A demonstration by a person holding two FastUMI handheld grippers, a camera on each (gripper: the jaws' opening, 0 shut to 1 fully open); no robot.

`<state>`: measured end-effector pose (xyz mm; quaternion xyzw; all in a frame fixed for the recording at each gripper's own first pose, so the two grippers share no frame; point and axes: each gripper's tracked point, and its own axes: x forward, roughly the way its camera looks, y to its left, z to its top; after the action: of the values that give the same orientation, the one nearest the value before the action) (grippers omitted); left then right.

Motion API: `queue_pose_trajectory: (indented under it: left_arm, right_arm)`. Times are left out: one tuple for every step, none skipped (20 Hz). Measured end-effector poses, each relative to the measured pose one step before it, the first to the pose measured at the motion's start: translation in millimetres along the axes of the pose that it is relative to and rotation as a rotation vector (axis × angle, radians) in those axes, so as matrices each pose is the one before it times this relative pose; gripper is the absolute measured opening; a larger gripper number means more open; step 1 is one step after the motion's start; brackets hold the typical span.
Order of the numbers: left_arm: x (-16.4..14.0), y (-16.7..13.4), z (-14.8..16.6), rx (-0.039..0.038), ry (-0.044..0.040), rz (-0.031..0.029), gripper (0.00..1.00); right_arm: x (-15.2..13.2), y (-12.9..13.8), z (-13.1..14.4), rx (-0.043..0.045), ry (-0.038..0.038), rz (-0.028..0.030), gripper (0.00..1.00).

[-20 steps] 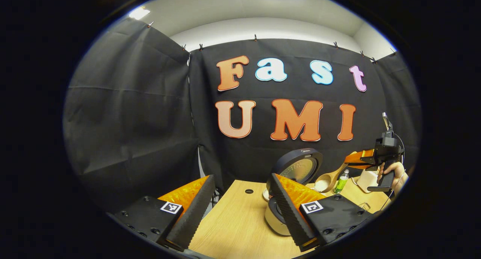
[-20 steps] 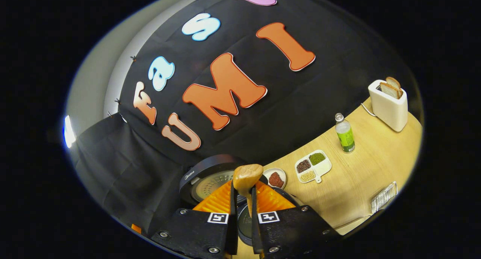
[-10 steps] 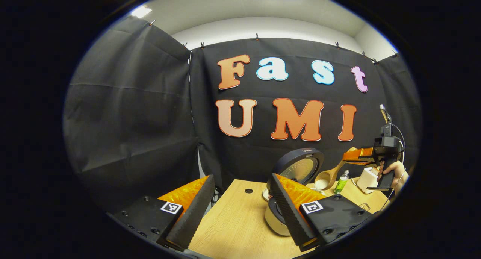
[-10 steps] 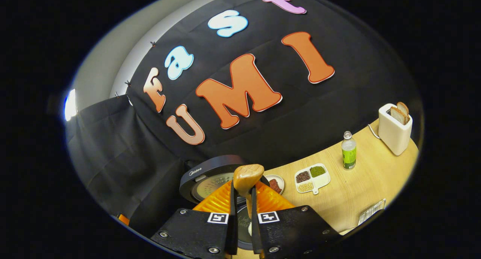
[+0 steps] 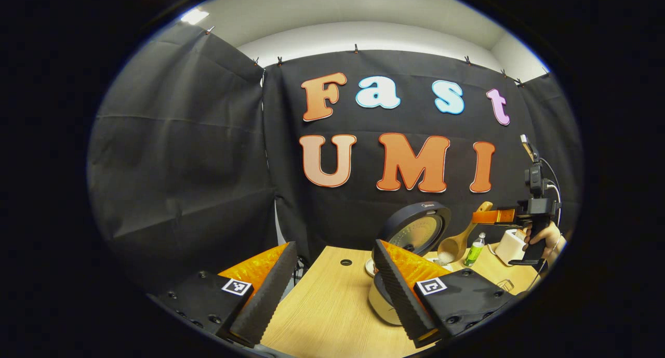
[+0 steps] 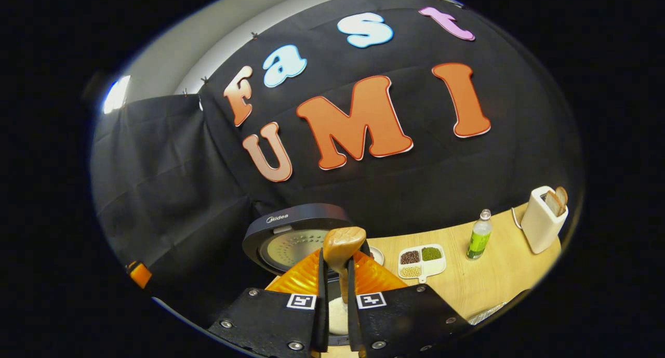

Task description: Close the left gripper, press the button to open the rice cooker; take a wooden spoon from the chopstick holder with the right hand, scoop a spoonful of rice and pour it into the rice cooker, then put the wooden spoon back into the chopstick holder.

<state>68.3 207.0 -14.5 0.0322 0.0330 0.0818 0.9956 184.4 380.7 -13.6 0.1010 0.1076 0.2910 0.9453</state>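
Above the open rice cooker [image 6: 296, 238], the wooden spoon [image 6: 341, 249] is being clamped by the right hand-held gripper [image 6: 335, 301]; rice may be spilled onto the worktop [image 5: 322, 311] if tilted off-centre. The left hand-held gripper [image 5: 332, 290] is being held released.

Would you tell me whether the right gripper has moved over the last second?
Yes. In the left gripper view the right gripper, shut on the wooden spoon, has levelled out, its rear dropping relative to the toaster.
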Motion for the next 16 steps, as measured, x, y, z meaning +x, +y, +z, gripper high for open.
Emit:
queue_pose_trajectory:
  left_arm:
    - [0.91,0.45,-0.85,0.00385,0.00290,0.00352,0.97]
    - [0.09,1.63,-1.07,0.00326,0.00263,0.00310,0.97]
    - [-2.06,-0.82,0.00,0.00020,0.00348,-0.00031,0.97]
    - [0.27,0.21,-0.43,0.00076,0.00153,0.00025,0.97]
    - [-0.76,1.24,0.91,0.00121,-0.00037,0.00109,0.97]
    - [-1.32,0.40,0.40,0.00120,-0.00109,0.00080,0.97]
    - [-0.51,1.14,-1.12,0.00056,-0.00010,-0.00096,0.97]
    - [-0.49,-0.08,0.67,-0.00067,0.00087,-0.00365,0.97]
    - [-2.91,1.55,-0.66,-0.00092,0.00032,-0.00179,0.97]
    - [-0.98,1.31,-0.51,-0.00017,0.00101,0.00107,0.97]
    - [-0.92,2.36,0.10,0.00031,0.00092,0.00144,0.97]
    - [-0.90,2.24,-0.96,-0.00065,0.00122,0.00207,0.97]
    - [-1.44,1.17,-2.03,-0.00178,0.00216,0.00098,0.97]
    - [-1.26,0.86,-1.07,-0.00335,0.00152,0.00009,0.97]
    - [-1.68,1.21,0.79,-0.00283,-0.00002,-0.00081,0.97]
    - [-1.43,1.96,-0.16,-0.00254,-0.00030,0.00153,0.97]
  right_arm:
    - [0.37,3.52,-0.40,-0.02451,-0.00246,0.01185,0.14]
    - [-0.80,3.36,-1.33,-0.02687,-0.00145,0.00953,0.14]
    - [0.34,2.55,-0.50,-0.02777,-0.00081,0.00592,0.14]
    - [0.39,2.55,-0.11,-0.02972,-0.00003,0.00441,0.14]
    - [-0.26,1.68,-1.97,-0.02941,0.00069,0.00437,0.14]
    - [-0.29,3.23,-0.69,-0.02847,-0.00015,0.00412,0.14]
    - [-0.42,3.03,-0.39,-0.02577,-0.00242,0.00414,0.14]
    - [-0.90,2.33,1.20,-0.02229,-0.00678,0.00001,0.14]
    - [-0.05,3.58,-0.82,-0.02400,-0.00298,0.00381,0.14]
    - [-0.84,3.44,-0.96,-0.02234,-0.00077,0.00466,0.14]
    - [0.31,2.57,-2.90,-0.02674,0.00249,0.00324,0.14]
    - [-0.32,3.13,-1.31,-0.03080,0.00411,0.00087,0.14]
    - [-0.63,1.73,-1.89,-0.03227,0.00220,-0.00496,0.14]
    - [-0.47,1.10,-1.84,-0.03165,0.00463,-0.00717,0.14]
    - [-0.32,1.18,-3.92,-0.02047,0.00579,-0.00599,0.14]
    - [-0.44,1.41,-1.85,-0.00627,0.00540,-0.00263,0.14]
